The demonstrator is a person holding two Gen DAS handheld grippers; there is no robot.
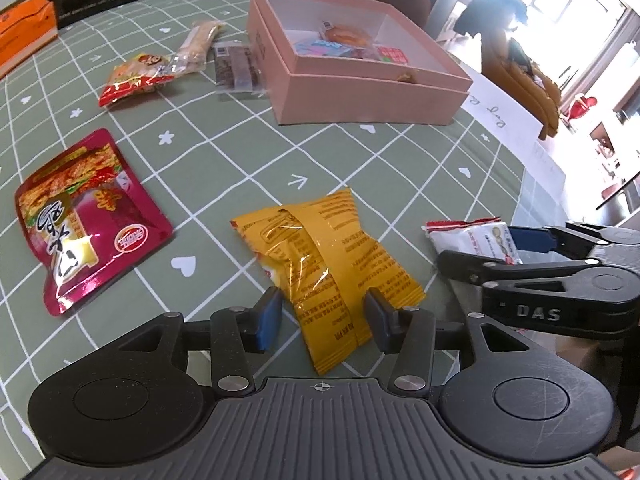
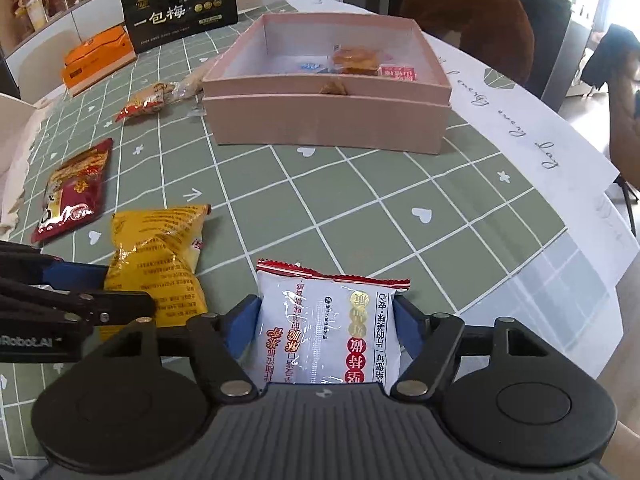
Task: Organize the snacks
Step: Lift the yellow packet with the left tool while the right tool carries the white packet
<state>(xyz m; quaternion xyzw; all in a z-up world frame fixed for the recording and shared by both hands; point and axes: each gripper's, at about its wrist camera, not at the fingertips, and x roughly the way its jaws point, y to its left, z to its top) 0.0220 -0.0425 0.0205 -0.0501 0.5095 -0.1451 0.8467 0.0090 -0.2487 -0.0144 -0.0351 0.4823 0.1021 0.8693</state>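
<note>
We see the left gripper (image 1: pixel 322 312) as matte black plastic: a ribbed dark grey deck with a small crosshair mark, two round housings with raised discs, and linkage arms pinned by silver screws. Its fingers (image 1: pixel 269 317) wear blue pads. The right gripper (image 2: pixel 326 322) matches it, with blue pads too. White lettering marks the arms' sides: "DAS" on one, what seems to be "Robot.AI" on the other.

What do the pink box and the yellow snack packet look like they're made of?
Pink box: probably rigid cardboard with a matte paper finish; its walls are flat, straight-edged and show no glare.
Yellow snack packet: likely thin glossy plastic film; it is crinkled, catches bright highlights, and has a sealed seam down its back.
</note>
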